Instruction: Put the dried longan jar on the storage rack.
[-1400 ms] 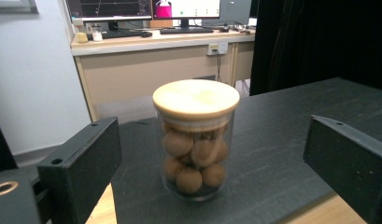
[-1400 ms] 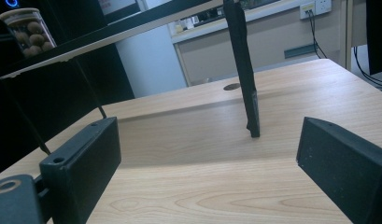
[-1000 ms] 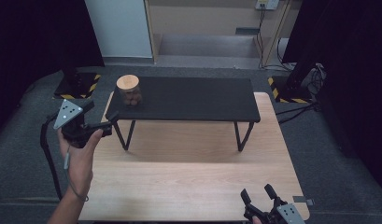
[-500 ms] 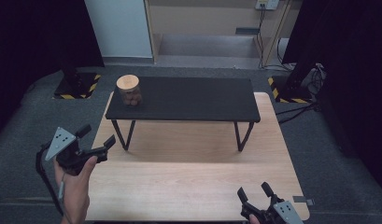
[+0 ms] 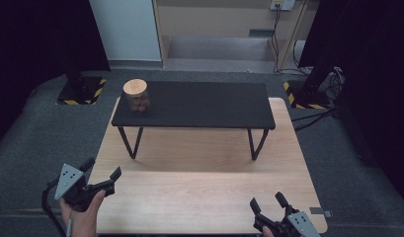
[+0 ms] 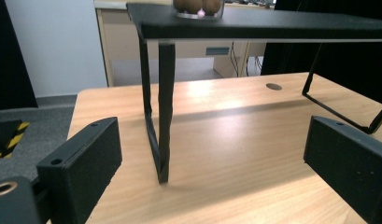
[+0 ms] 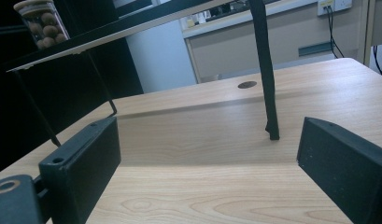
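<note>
A pale wooden worktop (image 5: 199, 197) carried a low black rectangular bench with thin black metal legs (image 5: 194, 104). At the bench's far left corner stood a clear glass jar with a round wooden lid (image 5: 136, 96), holding small brown round pieces.

The left claw (image 5: 101, 174), held in the person's left hand (image 5: 83, 217), hovered at the worktop's near left edge with its jaws spread wide apart and nothing between them. In the left gripper view, one of the bench's legs (image 6: 159, 112) rose between the jaws, farther off.

The right claw (image 5: 267, 203) sat at the near right edge of the worktop, jaws likewise wide apart and empty. In the right gripper view, the jar (image 7: 41, 22) showed at the upper left on the bench top.
</note>
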`<state>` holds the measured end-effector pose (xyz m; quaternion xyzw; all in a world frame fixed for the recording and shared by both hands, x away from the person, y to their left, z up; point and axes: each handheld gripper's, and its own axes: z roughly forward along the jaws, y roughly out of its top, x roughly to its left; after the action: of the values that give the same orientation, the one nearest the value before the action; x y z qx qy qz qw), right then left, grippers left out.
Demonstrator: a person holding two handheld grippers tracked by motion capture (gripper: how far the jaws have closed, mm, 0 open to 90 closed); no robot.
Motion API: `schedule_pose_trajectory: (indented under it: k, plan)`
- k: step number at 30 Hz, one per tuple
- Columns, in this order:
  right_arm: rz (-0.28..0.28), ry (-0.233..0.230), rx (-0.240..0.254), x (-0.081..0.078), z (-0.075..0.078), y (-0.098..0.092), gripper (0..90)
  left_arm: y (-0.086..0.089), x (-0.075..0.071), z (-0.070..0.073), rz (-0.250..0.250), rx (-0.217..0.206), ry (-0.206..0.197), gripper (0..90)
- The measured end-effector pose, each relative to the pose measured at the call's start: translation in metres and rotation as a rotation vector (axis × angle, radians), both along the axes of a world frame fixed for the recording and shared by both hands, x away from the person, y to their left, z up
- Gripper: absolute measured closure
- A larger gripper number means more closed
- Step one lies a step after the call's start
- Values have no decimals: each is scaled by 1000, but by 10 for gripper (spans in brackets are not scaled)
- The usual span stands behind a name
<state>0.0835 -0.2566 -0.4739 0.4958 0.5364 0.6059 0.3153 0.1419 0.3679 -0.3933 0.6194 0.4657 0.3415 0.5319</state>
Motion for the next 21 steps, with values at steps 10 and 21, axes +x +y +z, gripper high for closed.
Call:
schedule_pose_trajectory:
  k: [10, 21]
  plan:
    - [-1, 0, -4, 0, 1, 0, 63, -2, -20, -22, 22, 22, 2, 26]
    - [-5, 1, -11, 2, 2, -3, 61, -6, -39, -48, 64, 43, -10, 30]
